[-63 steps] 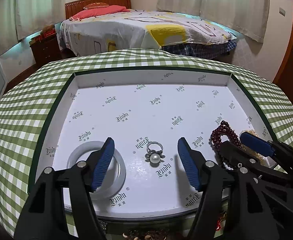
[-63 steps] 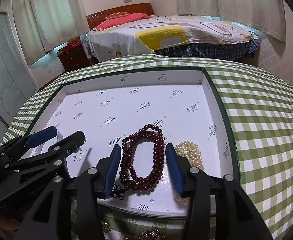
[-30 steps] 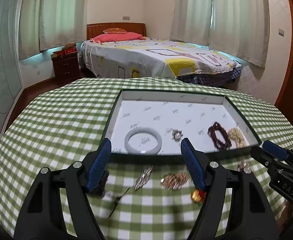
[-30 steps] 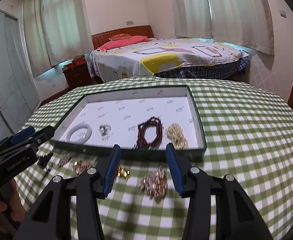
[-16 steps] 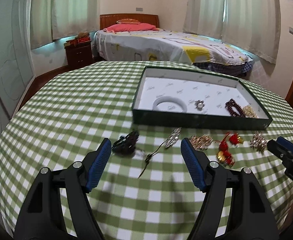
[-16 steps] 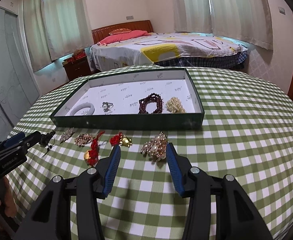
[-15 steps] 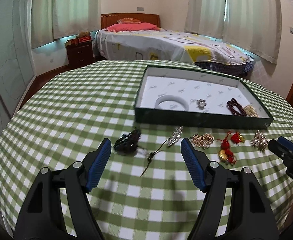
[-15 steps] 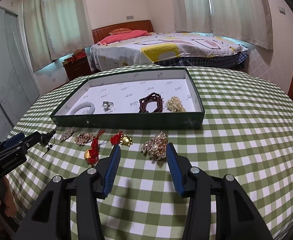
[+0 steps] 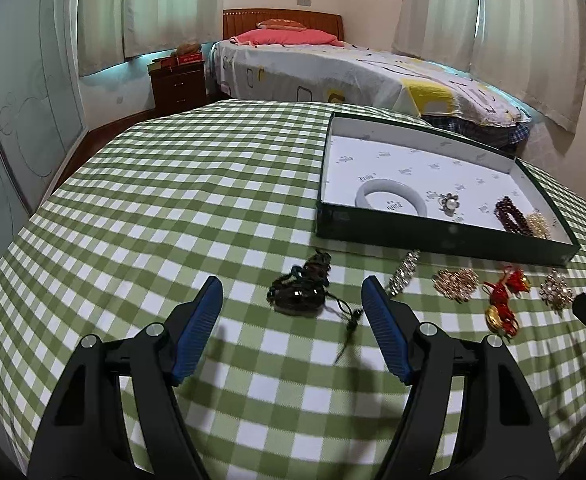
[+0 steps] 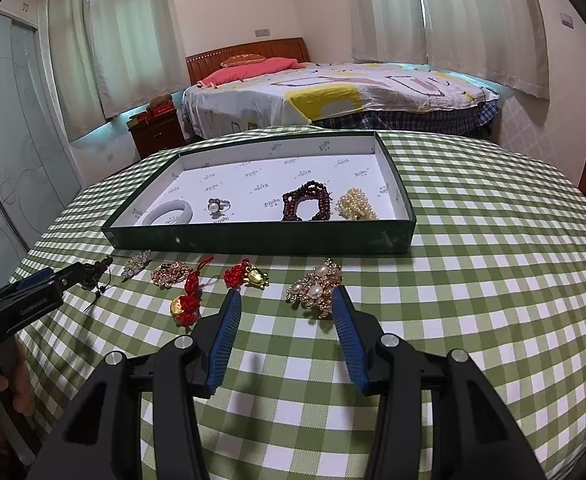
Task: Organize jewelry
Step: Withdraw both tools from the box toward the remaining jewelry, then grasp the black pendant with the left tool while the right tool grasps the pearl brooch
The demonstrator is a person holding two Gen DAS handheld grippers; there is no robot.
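jewelry is lying partly in a green tray point(image 10: 253, 240) and partly loose on the checked counter point(image 10: 493, 280). inside the tray a white bangle point(image 10: 169, 213), a pearl ring point(image 10: 216, 206), a dark red bead bracelet point(image 10: 307, 201) and a cream pearl bracelet point(image 10: 356, 205) are sitting in a row near its front wall. in front of the tray, left to right, a dark cord bracelet point(image 9: 301, 286), a rhinestone clip point(image 10: 136, 265), a rose-gold brooch point(image 10: 169, 274), two red knot charms point(image 10: 191, 294) with gold pieces and a pearl cluster brooch point(image 10: 316, 287) are resting on the cloth. left hand-held gripper point(image 9: 291, 312) is hovering just behind the cord bracelet, jaws spread wide apart, holding nothing. right hand-held gripper point(image 10: 287, 318) is hovering just short of the pearl cluster brooch, jaws likewise apart and gripping nothing.
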